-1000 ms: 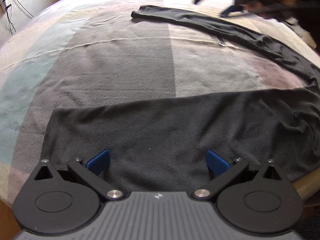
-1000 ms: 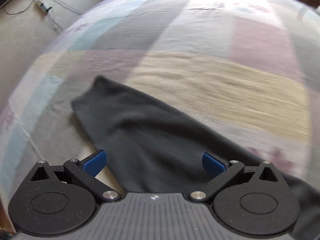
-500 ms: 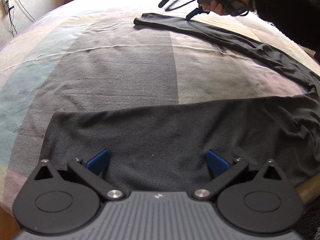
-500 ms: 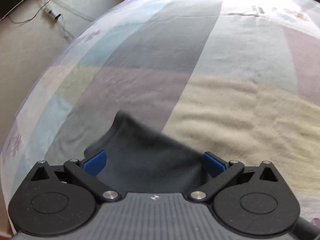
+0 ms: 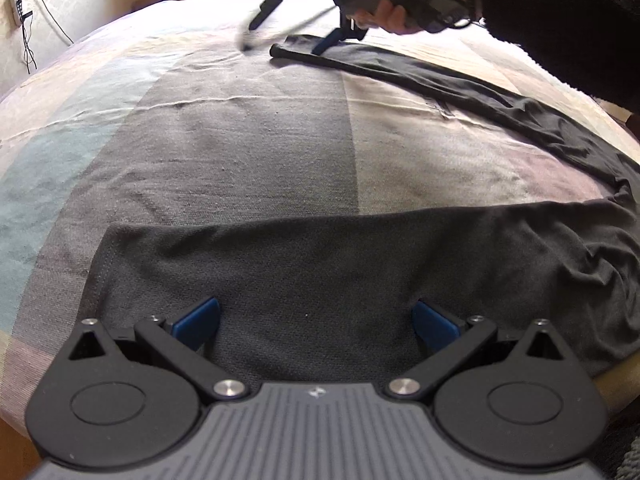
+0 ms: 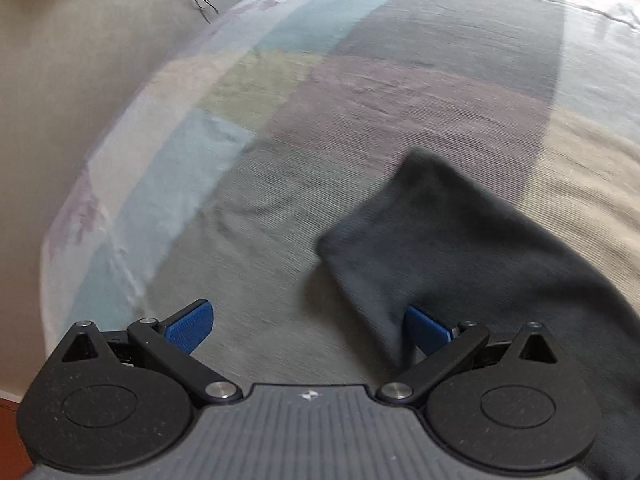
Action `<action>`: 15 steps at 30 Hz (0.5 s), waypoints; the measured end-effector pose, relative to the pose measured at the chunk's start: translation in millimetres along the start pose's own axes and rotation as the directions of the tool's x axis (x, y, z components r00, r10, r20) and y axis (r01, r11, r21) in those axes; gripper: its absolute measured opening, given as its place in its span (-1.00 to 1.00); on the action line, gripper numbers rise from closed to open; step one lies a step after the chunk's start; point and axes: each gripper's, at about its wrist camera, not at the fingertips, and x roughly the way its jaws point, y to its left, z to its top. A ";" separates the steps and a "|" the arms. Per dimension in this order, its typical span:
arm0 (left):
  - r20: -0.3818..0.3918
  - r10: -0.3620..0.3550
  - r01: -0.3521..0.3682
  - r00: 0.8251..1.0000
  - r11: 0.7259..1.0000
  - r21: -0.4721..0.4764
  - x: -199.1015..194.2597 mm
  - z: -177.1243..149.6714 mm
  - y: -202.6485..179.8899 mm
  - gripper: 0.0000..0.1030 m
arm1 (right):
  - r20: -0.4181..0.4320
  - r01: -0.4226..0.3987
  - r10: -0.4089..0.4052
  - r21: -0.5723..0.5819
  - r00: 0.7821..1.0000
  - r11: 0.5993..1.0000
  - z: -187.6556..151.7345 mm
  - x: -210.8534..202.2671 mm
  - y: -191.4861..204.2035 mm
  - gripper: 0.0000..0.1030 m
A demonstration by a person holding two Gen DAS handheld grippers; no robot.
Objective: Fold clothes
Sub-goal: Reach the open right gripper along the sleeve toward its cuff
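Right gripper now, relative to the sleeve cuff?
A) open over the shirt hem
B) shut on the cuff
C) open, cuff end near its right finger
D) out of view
C: the right gripper has its jaws wide apart, and the black sleeve cuff lies flat on the bedspread by the right-hand blue pad, ungripped.

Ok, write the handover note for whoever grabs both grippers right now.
Left gripper: open, low over the hem end of the dark garment, holding nothing.
Right gripper: open, at the sleeve cuff; one fingertip is at the cloth edge, nothing clamped.
The garment lies spread on the patchwork bedspread, its long sleeve stretched out across it.
Done: no fold visible.
Left: likely grip the cuff, bring the sleeve over the body, then fold the body.
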 end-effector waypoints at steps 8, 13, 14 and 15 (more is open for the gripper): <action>0.016 -0.010 0.010 1.000 1.000 -0.009 -0.8 -1.2 2.6 0.99 | 0.010 -0.068 0.068 0.023 0.998 0.997 13.3 31.9 17.7 1.00; 0.025 -0.015 0.015 1.000 1.000 -0.005 0.4 -1.0 2.9 0.99 | 0.069 -0.050 0.050 0.000 0.996 0.999 22.3 12.9 14.9 1.00; 0.026 -0.013 0.013 1.000 1.000 -0.003 0.7 -0.9 2.8 0.99 | 0.085 -0.037 0.037 0.000 0.996 0.999 23.4 5.4 11.7 1.00; 0.027 -0.011 0.011 1.000 1.000 -0.004 0.7 -1.1 2.4 0.99 | 0.101 -0.023 0.023 0.000 0.995 1.000 24.4 -2.2 8.6 1.00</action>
